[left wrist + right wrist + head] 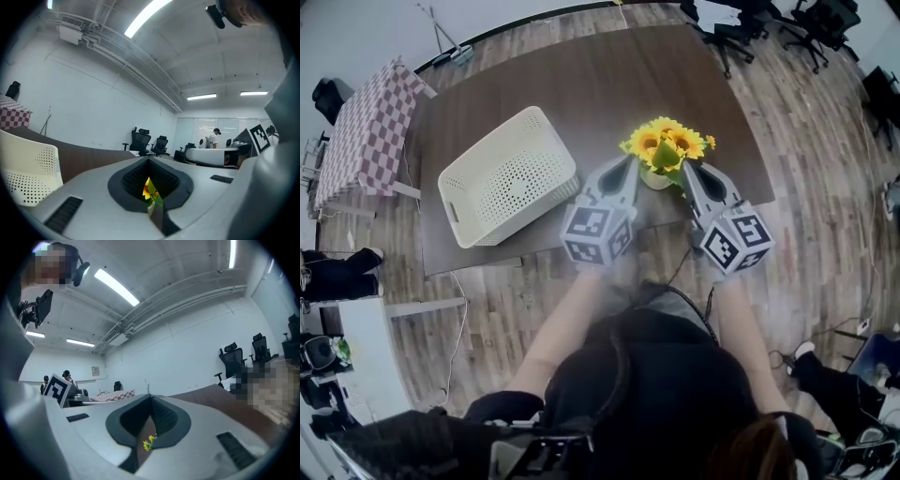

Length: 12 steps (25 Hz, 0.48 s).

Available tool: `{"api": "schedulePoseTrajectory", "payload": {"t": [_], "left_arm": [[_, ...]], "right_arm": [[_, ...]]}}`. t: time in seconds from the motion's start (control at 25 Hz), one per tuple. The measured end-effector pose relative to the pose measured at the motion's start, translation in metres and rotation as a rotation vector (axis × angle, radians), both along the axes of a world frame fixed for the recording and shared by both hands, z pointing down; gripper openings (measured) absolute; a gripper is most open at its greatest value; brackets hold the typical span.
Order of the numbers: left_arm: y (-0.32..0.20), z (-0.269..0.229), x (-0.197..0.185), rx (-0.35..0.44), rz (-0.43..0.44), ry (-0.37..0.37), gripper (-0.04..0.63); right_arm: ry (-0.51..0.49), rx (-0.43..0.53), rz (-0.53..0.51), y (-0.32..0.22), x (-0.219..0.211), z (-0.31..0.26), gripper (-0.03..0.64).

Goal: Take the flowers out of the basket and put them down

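Dark wooden table in an office: white perforated basket, empty, at left; left gripper, jaws together on nothing; potted sunflowers, apparently pinched between both grippers' tips; right gripper, jaws likewise together. Removal looks done; setting down and letting go seemingly remain

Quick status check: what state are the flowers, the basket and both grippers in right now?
flowers: upright, out of the basket, flanked by both gripper tips; can't tell if resting on the table
basket: empty, open side up, on the table
left gripper: jaws shut, nothing between them, tip at the flowers' left side
right gripper: jaws shut, nothing between them, tip at the flowers' right side
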<state>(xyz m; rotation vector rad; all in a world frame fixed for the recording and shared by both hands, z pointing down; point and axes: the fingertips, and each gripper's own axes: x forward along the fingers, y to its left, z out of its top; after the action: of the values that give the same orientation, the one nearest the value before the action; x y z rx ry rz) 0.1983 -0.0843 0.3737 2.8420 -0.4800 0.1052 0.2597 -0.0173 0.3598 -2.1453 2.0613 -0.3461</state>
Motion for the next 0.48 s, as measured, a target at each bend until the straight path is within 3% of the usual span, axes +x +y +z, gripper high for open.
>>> {"api": "schedulePoseTrajectory", "payload": {"t": [0.48], "left_arm": [[0.010, -0.012, -0.006, 0.033, 0.003, 0.020, 0.000]], "right_arm": [[0.010, 0.026, 0.000, 0.006, -0.007, -0.007, 0.002]]}}
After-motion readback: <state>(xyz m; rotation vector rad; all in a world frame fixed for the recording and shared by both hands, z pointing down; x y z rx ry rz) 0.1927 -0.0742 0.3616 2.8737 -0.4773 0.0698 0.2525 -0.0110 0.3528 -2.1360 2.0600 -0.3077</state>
